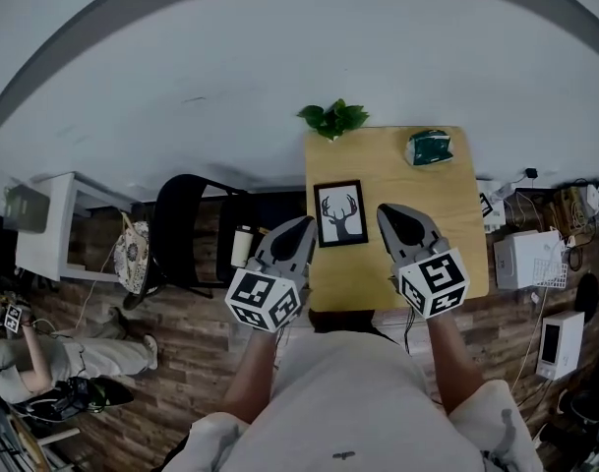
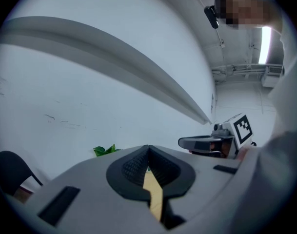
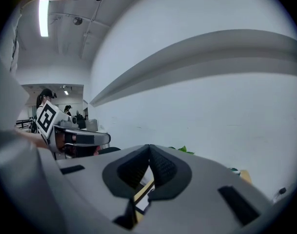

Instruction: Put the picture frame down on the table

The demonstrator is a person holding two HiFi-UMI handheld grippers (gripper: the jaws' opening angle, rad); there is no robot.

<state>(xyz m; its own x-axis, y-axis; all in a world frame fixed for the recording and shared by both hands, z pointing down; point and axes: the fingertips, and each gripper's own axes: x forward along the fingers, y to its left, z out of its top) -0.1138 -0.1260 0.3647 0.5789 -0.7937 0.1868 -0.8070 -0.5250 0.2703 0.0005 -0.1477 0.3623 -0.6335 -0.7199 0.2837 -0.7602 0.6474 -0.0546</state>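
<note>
1. The picture frame [image 1: 340,213], black-edged with a white print of a deer's antlers, sat on the small wooden table [image 1: 378,165], near the table's left edge and towards the near end. No view settled whether it lay flat or leaned on a stand.
2. The left gripper [image 1: 297,234] was held by the table's near left corner, its tip just left of the frame's lower corner. No contact with the frame could be seen.
3. In the left gripper view, the left gripper [image 2: 148,150] had its jaws pressed together at the tips with nothing between them. Only a strip of the wooden tabletop showed through the gap behind the pads.
4. The right gripper [image 1: 397,219] was held over the table to the right of the frame, apart from it.
5. In the right gripper view, the right gripper [image 3: 149,149] likewise had its jaws closed tip to tip and empty.
6. Each gripper appeared side-on in the other's view, at a similar height.
7. A leafy plant [image 1: 333,118] stood at the far left corner of the table, against the white wall [image 1: 279,57].
8. A green packet [image 1: 429,147] lay near the far right corner, well apart from the frame.
9. A black chair [image 1: 191,224] stood on the floor left of the table.
</note>
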